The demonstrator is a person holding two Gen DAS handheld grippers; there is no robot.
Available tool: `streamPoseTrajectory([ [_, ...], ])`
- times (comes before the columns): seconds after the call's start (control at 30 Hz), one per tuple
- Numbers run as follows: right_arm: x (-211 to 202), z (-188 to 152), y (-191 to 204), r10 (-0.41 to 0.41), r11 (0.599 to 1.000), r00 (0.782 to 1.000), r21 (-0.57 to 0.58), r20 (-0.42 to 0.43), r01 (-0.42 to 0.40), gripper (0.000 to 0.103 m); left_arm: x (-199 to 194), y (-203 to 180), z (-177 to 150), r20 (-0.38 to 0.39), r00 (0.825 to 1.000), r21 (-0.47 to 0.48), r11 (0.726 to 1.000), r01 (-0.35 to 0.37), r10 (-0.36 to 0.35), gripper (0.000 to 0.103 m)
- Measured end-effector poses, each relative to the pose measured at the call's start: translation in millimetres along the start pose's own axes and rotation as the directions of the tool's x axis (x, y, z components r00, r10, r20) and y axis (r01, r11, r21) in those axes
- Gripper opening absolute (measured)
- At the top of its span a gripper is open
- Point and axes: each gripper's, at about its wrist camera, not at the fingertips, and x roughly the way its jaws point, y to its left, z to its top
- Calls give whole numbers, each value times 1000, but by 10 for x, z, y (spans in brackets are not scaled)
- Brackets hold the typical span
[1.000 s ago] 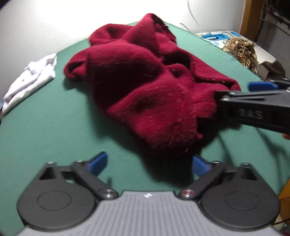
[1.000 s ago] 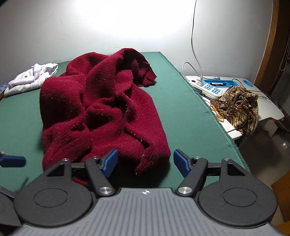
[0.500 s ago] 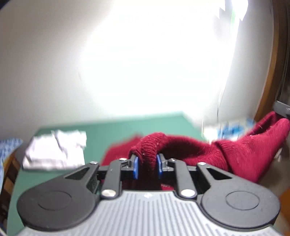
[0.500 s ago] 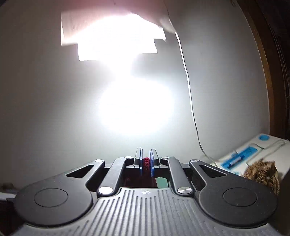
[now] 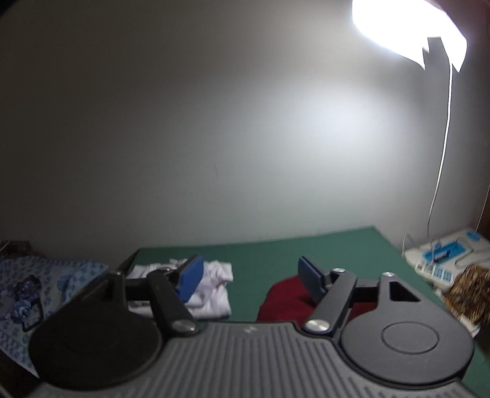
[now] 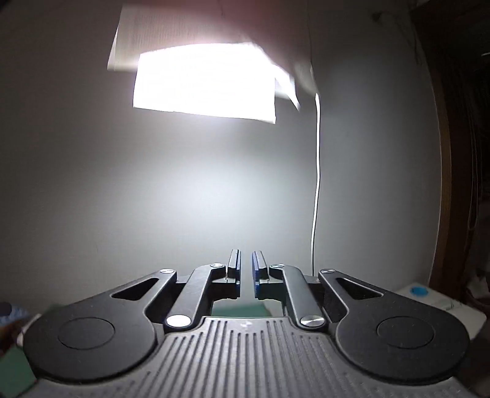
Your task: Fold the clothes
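Since half a second ago, the left claw (image 5: 248,278) has released the red knit fold it was pinching and spread its blue pads wide; nothing lies between them.

Left wrist view: the dark red sweater (image 5: 284,298) lies in a soft, rounded heap on the green table (image 5: 337,254), lower centre of the frame, partly hidden behind the right-hand finger linkage. A crumpled white garment (image 5: 214,287) lies at the table's left end, behind the left-hand pad. Blue patterned fabric (image 5: 46,281) fills the lower left. At the right edge sit a white-and-blue device (image 5: 441,257) and a tiger-striped brown bundle (image 5: 468,290). A thin white cable (image 5: 444,147) hangs down the plain matt wall from a bright rectangular lamp (image 5: 407,27) in the upper right.

Right wrist view: the right claw (image 6: 246,269) points at the wall, its flat pads parallel and nearly closed, with only a narrow slot between them. No cloth is visible in the slot. The ribbed grey housing and black disc-shaped pivots fill the lower frame. A sliver of green table (image 6: 239,310) shows beneath the fingers. The sweater is out of this view. The lamp (image 6: 205,82) glares at upper centre, the cable (image 6: 317,183) dropping to its right.
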Motion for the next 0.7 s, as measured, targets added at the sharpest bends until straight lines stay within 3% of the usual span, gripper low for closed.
streamPoseTrajectory([
  [0.03,-1,-208,34,33,999,998,-18,-45,-34,25,22,36,-193,-18,1000,18,1000,1,-1,73],
  [0.07,-14,-416,73,60,997,994,-37,-93,-63,42,37,79,-385,-41,999,32,999,2,0,76],
  [0.13,-73,-832,165,93,991,977,-74,-194,-109,61,87,153,-764,-102,995,63,998,2,5,87],
  [0.27,-80,-1500,342,141,980,915,-79,-378,-183,61,349,183,-1391,-283,959,119,993,4,30,86],
  [0.4,132,-1821,487,183,980,841,30,-509,-196,61,361,39,-1771,-317,947,200,980,12,53,87],
  [0.47,258,-1783,498,192,981,839,110,-510,-158,63,378,-33,-1916,-314,947,254,967,13,70,91],
  [0.57,405,-1781,516,196,969,856,226,-478,-96,69,479,-109,-1983,-285,955,343,939,22,82,92],
  [0.6,356,-1775,504,188,969,863,230,-470,-86,65,535,-127,-1987,-287,955,359,933,33,76,92],
  [0.67,260,-1763,480,170,969,875,237,-453,-65,21,602,-140,-1985,-275,959,370,928,43,65,91],
  [0.7,212,-1757,468,161,969,881,241,-444,-55,18,626,-132,-1971,-278,959,364,930,55,52,89],
])
